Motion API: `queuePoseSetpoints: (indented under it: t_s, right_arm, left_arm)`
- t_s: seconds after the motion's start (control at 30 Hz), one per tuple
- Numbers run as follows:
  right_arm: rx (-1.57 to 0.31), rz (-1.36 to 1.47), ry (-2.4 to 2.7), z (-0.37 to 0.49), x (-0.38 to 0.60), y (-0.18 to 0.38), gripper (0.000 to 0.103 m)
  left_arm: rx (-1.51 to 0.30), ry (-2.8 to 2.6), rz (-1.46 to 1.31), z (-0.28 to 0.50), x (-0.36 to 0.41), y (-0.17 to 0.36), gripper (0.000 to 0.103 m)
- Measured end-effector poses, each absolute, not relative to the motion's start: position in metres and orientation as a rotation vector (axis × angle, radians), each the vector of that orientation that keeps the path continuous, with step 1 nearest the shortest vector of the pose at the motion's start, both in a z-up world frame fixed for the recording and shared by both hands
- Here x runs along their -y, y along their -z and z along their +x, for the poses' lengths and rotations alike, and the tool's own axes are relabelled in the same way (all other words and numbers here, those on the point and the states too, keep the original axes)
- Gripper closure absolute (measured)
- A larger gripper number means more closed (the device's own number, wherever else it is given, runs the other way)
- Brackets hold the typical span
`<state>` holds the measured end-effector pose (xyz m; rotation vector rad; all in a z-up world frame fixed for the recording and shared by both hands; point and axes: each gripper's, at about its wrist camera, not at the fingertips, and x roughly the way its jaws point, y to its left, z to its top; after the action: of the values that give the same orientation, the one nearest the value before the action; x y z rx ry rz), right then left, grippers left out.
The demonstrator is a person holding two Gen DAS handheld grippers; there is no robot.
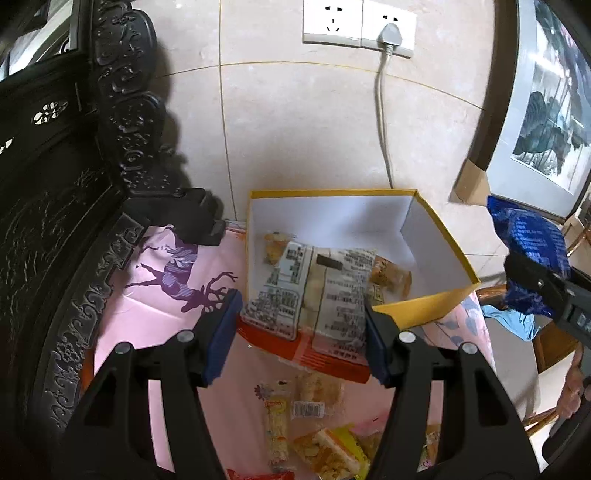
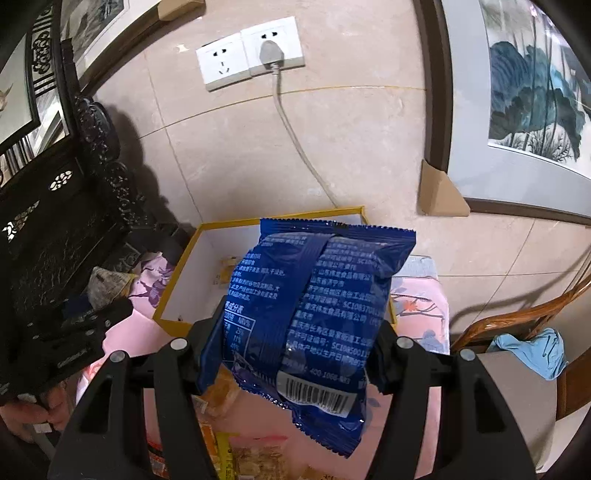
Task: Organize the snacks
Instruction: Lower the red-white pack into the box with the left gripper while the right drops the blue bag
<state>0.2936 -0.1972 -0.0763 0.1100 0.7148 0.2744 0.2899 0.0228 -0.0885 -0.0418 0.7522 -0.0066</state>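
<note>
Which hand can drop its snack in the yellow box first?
Probably the left. The left gripper holds its white-and-orange snack pack already tipped over the yellow box edge. The right gripper grips a blue bag before the box, beside it in the left view.

A grey plug is sitting in the right-hand wall socket, its cord hanging down the tiled wall. Dark carved furniture is standing at the left. A framed ink painting is leaning at the right, and a blue cloth is lying on a wooden chair there.
</note>
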Motion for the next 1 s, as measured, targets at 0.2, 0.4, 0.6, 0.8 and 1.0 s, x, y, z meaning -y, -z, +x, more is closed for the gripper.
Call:
queuePoseSetpoints:
  t_s: [0.2, 0.4, 0.6, 0.8, 1.0]
  right_arm:
    - [-0.683, 0.131, -0.285, 0.294, 0.199, 0.072, 0.04]
    - [-0.649, 0.175, -0.305, 0.314, 0.201, 0.05, 0.04]
    - [-0.588, 0.066, -0.313, 0.354, 0.185, 0.028, 0.04]
    - [-0.596, 0.029, -0.284, 0.389, 0.176, 0.033, 0.039]
    - [-0.684, -0.05, -0.278, 0.409, 0.164, 0.069, 0.001]
  left_arm:
    - [-0.733, 0.023, -0.024, 0.287, -0.024, 0.08, 0.042]
    - [-0.666, 0.034, 0.06, 0.307, -0.016, 0.051, 0.042]
    - [-0.642, 0.013, 0.081, 0.339, -0.015, 0.036, 0.042]
    - [-0.66, 0.025, 0.078, 0.371, -0.015, 0.043, 0.039]
    - [-0.765, -0.061, 0.091, 0.383, -0.026, 0.092, 0.002]
